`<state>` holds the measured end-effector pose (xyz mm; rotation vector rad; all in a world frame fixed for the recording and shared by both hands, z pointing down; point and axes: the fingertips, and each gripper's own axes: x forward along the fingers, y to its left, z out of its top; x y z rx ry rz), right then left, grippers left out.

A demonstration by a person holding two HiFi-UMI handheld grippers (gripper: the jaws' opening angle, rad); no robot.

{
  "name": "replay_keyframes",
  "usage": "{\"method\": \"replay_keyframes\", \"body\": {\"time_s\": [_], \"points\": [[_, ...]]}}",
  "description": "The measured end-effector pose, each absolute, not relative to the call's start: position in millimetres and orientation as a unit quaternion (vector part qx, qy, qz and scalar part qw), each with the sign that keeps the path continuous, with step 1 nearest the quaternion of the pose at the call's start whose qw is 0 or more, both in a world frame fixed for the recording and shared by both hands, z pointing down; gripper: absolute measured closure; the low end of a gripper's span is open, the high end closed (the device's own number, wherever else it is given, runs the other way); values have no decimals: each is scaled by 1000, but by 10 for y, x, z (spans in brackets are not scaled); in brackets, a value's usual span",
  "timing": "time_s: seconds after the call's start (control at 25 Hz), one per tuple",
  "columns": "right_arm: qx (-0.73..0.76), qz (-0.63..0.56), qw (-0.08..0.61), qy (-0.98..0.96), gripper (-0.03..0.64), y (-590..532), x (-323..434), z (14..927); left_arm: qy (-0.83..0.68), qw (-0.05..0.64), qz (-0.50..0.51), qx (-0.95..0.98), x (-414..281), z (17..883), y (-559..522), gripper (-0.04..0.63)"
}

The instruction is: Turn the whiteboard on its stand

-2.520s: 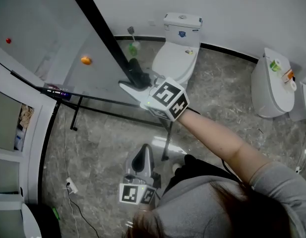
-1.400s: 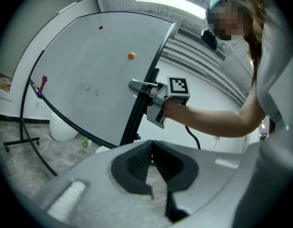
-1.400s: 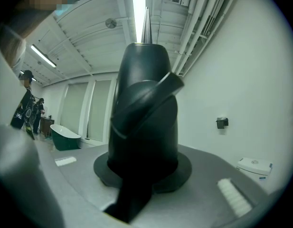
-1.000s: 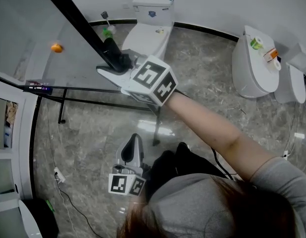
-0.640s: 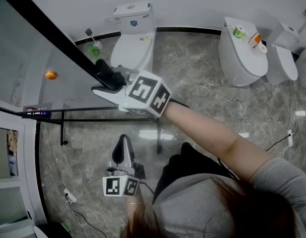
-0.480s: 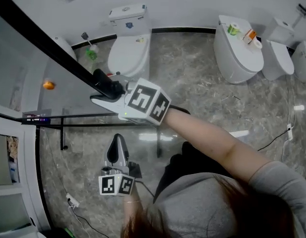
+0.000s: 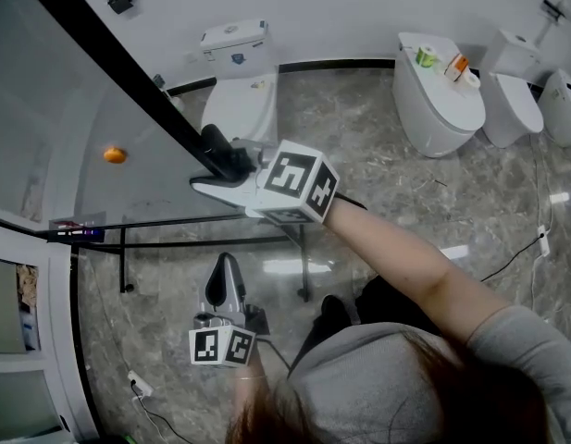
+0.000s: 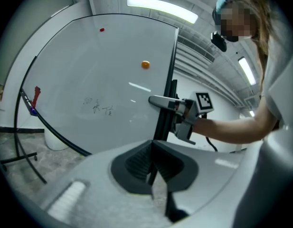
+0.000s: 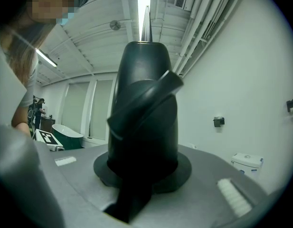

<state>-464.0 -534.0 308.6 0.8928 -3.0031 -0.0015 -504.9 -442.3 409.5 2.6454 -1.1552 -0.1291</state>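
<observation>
The whiteboard (image 7: pixel 72 100) stands at the left in the head view, its black side frame (image 7: pixel 128 72) running diagonally. My right gripper (image 7: pixel 222 165) is shut on that frame's edge, its arm stretched out over the stand's bars (image 7: pixel 174 243). In the right gripper view the black pads (image 9: pixel 144 108) are clamped on the thin edge (image 9: pixel 146 23). The left gripper view faces the board's face (image 8: pixel 103 80) and shows the right gripper (image 8: pixel 172 106) on the frame. My left gripper (image 7: pixel 227 283) hangs lower, away from the board, with its jaws (image 8: pixel 153 164) shut on nothing.
An orange magnet (image 7: pixel 115 154) and a red one (image 8: pixel 102 30) stick to the board; markers lie in its tray (image 7: pixel 77 231). Toilets (image 7: pixel 243 91) (image 7: pixel 438 100) (image 7: pixel 516 100) line the far wall. A cable (image 7: pixel 526 257) lies on the marble floor at right.
The right gripper has travelled sideways with the frame edge still clamped, and the board has swung with it. The left gripper has shifted slightly, still shut.
</observation>
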Motion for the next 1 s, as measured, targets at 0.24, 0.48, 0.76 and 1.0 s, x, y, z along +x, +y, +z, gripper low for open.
{"method": "replay_keyframes", "body": {"time_s": [0.24,0.48,0.76,1.0], "points": [[277,0,4,-961,535,-5105,-4218,3124,-415,117,-41,901,-4771,4124,-4321,594],[274,3,8,-962,535,-4932,-3996,3108,-446,119,-43,886,-4751,4074,-4254,594],[256,5,14,-967,534,-4901,-4027,3124,-467,106,-42,877,-4420,3960,-3936,594],[258,8,14,-966,534,-4914,-3996,3127,-486,139,-21,862,-4323,4204,-3528,594]]}}
